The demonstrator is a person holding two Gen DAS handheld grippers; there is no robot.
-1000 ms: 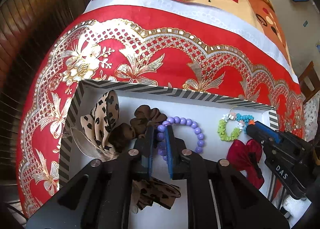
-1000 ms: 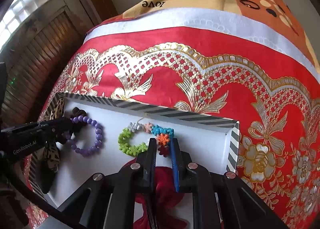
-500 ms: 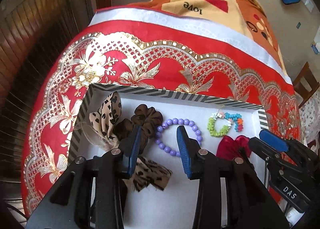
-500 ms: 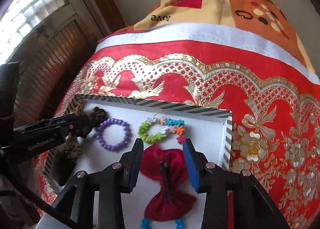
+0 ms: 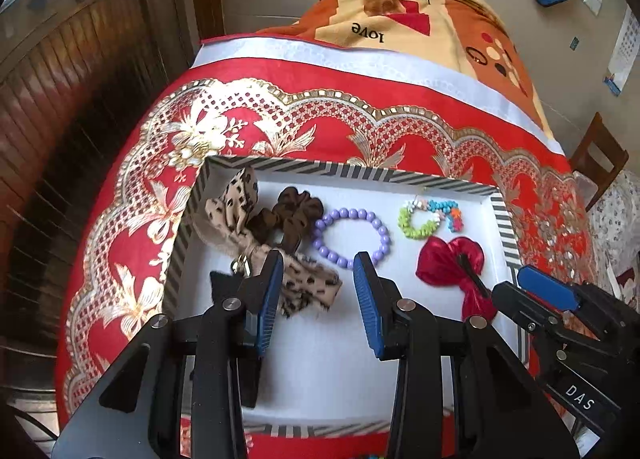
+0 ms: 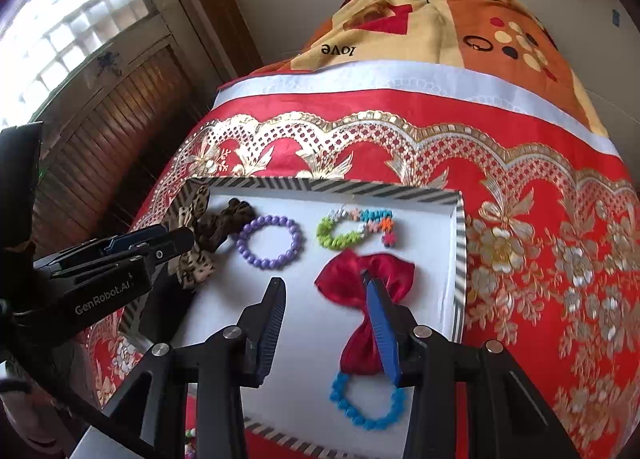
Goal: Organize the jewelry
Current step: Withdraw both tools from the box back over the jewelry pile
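Observation:
A white tray with a striped rim [image 5: 352,173] [image 6: 320,185] lies on the red and gold cloth. Inside it are a leopard-print bow [image 5: 236,215], a brown scrunchie [image 5: 296,211], a purple bead bracelet [image 5: 352,235] [image 6: 268,241], a multicoloured bracelet [image 5: 430,217] [image 6: 352,229], a red bow [image 5: 448,263] [image 6: 344,279] and a blue bead bracelet [image 6: 360,415]. My left gripper [image 5: 318,259] hangs open above the purple bracelet, holding nothing. My right gripper [image 6: 324,283] is open above the red bow, also holding nothing.
The red and gold cloth [image 5: 360,119] covers a bed, with a patterned blanket [image 5: 400,19] behind it. A wooden louvred shutter [image 5: 80,99] stands at the left. A wooden chair [image 5: 600,163] is at the right. Small loose beads [image 6: 190,435] lie just outside the tray's near edge.
Both grippers went from nearly shut to open and pulled up and back from the tray. The purple and multicoloured bracelets now lie free on the tray floor.

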